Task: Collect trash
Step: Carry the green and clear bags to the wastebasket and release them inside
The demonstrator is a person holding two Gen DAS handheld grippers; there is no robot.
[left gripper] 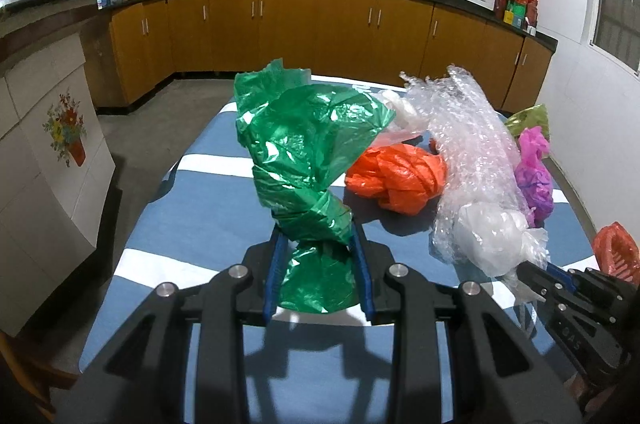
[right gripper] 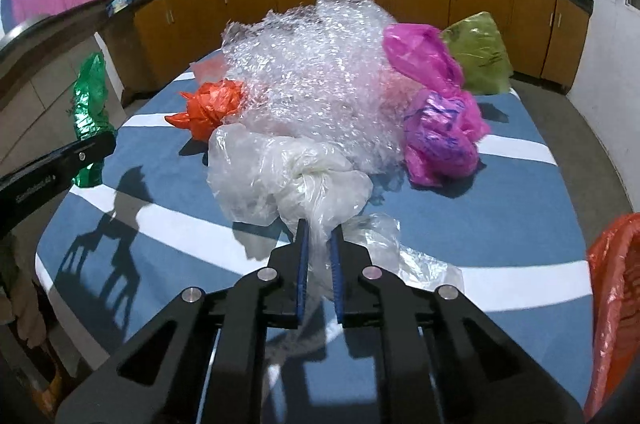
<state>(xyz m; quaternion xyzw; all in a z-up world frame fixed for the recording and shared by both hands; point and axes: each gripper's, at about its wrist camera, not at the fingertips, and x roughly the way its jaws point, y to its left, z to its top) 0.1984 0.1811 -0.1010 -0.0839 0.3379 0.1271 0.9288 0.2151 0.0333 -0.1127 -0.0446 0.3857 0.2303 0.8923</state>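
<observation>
Trash lies heaped on our blue-and-white striped tablecloth (right gripper: 132,232): we have the twisted green plastic bag (left gripper: 308,160) clamped upright in our left gripper (left gripper: 318,264), and our right gripper (right gripper: 320,264) has its jaws pinched together on a tail of the knotted clear plastic bag (right gripper: 280,176). That film is thin and slick, so we judge it may slide out or tear when lifted, or drag along the bubble wrap (right gripper: 316,72) touching it, nudging the orange bag (right gripper: 212,108) and pink bag (right gripper: 440,132) beside.
</observation>
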